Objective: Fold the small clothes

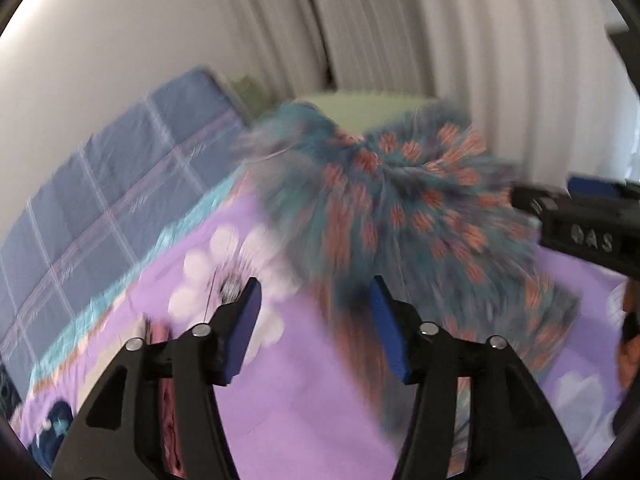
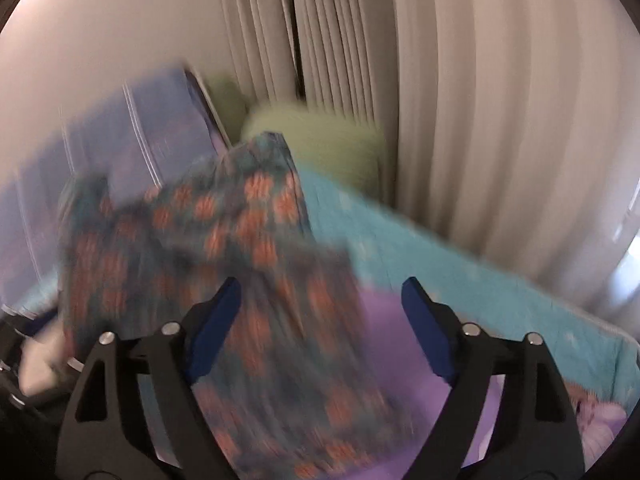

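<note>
Left gripper (image 1: pixel 316 304): jaws spread, blue pads well apart, nothing pinched between them. Right-hand pad overlapping the edge of the patterned garment (image 1: pixel 404 208) in the left wrist view; contact impossible to judge through the blur. Bare purple bedsheet (image 1: pixel 288 412) with white flower print showing in the gap between the pads.

Right gripper (image 2: pixel 322 300): jaws spread wide, pads apart, not pressing on anything. Garment cloth passing in front of the gap and by the left-hand pad, loose, not gripped.

Garment: small piece of teal cloth with orange-red spots, crumpled and heavily blurred in both views. Lying on the bed, on the purple sheet, ahead of both grippers and between them; to the right of the left gripper, to the left and centre of the right gripper. Shape and folds unclear because of blur.

Right gripper's black body (image 1: pixel 588 228) at the right edge of the left wrist view, just beside the garment.

Beyond the garment: blue checked quilt (image 1: pixel 120 192) to the left along the wall, turquoise band of bedding (image 2: pixel 420 264) along the far edge of the sheet, pale green cushion (image 2: pixel 320 140) at the back, white pleated curtain (image 2: pixel 480 120) behind it all. Striped pink cloth (image 1: pixel 168 408) partly hidden under the left gripper's frame, lower left.
</note>
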